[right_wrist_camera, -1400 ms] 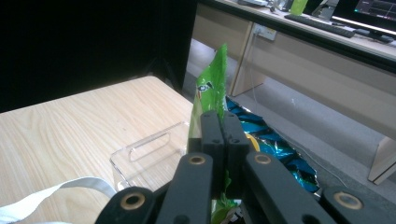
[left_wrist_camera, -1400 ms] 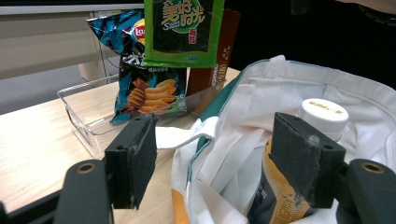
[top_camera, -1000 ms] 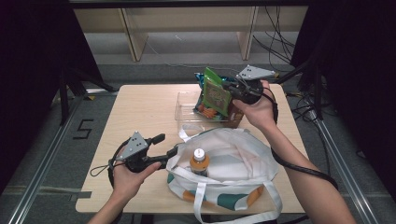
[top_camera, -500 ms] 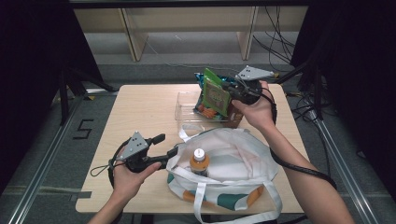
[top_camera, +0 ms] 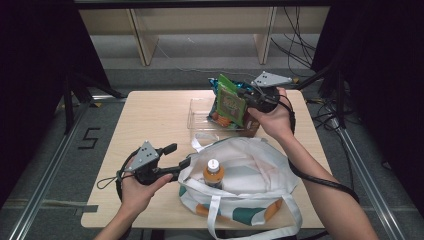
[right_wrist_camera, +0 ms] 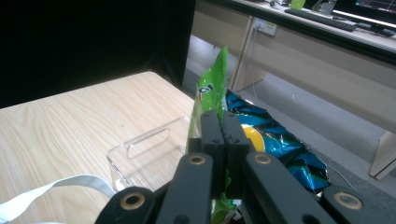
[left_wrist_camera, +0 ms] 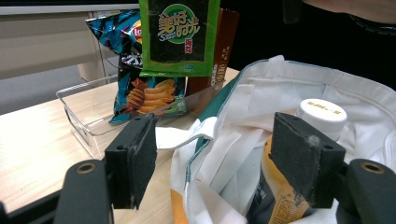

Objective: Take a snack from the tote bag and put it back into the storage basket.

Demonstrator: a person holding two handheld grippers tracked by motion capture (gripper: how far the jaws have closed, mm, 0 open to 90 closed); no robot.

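My right gripper (top_camera: 240,94) (right_wrist_camera: 223,119) is shut on a green snack packet (top_camera: 230,102) (right_wrist_camera: 210,93) (left_wrist_camera: 180,37), holding it upright above the clear plastic tray (top_camera: 197,112) (right_wrist_camera: 140,144). A white tote bag (top_camera: 250,165) (left_wrist_camera: 261,88) with orange and green patches lies open at the table's near side. Inside it stands an orange-labelled bottle (top_camera: 213,172) (left_wrist_camera: 322,114) with a white cap. My left gripper (top_camera: 179,156) (left_wrist_camera: 215,144) is open at the bag's left rim, and the rim's cloth lies between the wide-apart pads.
A blue chips bag (left_wrist_camera: 140,88) (right_wrist_camera: 280,135) and a brown packet (left_wrist_camera: 224,46) stand in the tray. The wooden table (top_camera: 150,115) has bare room at its far left. Cables lie on the floor at the far right.
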